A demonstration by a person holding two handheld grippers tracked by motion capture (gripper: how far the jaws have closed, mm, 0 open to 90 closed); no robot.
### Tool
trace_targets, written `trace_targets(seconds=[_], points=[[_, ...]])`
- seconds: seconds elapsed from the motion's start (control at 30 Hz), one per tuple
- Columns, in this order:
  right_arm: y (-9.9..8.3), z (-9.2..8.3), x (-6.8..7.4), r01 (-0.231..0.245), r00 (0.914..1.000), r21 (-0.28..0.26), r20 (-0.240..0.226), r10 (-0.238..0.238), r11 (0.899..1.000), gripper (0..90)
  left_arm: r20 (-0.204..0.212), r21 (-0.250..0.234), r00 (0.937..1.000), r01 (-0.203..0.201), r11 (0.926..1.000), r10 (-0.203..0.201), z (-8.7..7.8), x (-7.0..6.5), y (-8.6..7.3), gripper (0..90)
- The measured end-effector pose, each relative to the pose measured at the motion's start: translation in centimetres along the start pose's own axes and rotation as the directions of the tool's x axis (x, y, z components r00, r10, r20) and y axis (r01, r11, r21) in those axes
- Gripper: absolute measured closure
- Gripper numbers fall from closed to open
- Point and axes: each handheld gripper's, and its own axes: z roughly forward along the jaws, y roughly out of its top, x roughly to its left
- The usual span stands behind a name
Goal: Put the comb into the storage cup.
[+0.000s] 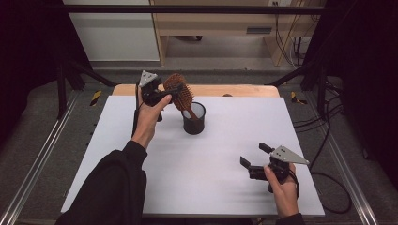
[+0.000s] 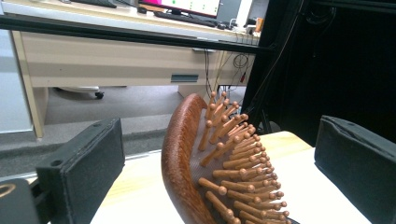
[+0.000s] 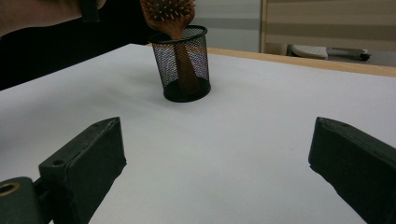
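From the high view the wooden hairbrush (image 1: pixel 180 96) stands handle-down in the black mesh cup (image 1: pixel 194 119), its long axis leaning toward the left gripper (image 1: pixel 174 95) whose wide jaws flank its head untouched – the left gripper view shows clear gaps beside the brush head, while in the right gripper view the right gripper (image 3: pixel 217 172), also spread wide and empty, sits well away from that cup.

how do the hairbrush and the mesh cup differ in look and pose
The hairbrush is brown wood with round-tipped pegs; the mesh cup is black wire mesh you can see through. The hairbrush leans, handle down inside the mesh cup, head sticking out above the rim; the mesh cup stands upright on the white table. Neither is gripped: the left gripper stands open around the brush head.
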Motion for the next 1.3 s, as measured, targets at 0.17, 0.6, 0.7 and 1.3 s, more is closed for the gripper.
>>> trace_targets(seconds=[0.17,0.6,0.7,1.3], points=[[0.0,0.0,0.0,0.001,1.0,0.002,-0.003,-0.001,1.0,4.0,-0.003,-0.006,1.0,-0.007,1.0,0.007,-0.4,-0.1,0.0,2.0],[-0.1,0.2,0.1,0.008,0.9999,0.012,-0.009,-0.008,1.0,3.8,0.005,-0.047,0.999,-0.045,0.9979,0.045,-1.8,-0.8,0.6,2.0],[-0.1,0.2,0.1,0.012,0.9999,0.016,-0.011,-0.012,1.0,3.8,0.008,-0.057,0.9983,-0.057,0.9967,0.057,-2.1,-1.0,1.0,2.0],[0.1,0.2,0.4,0.025,0.9995,0.01,-0.018,-0.024,1.0,3.4,0.011,-0.082,0.9969,-0.077,0.9937,0.078,-4.7,-1.7,1.2,1.9]])
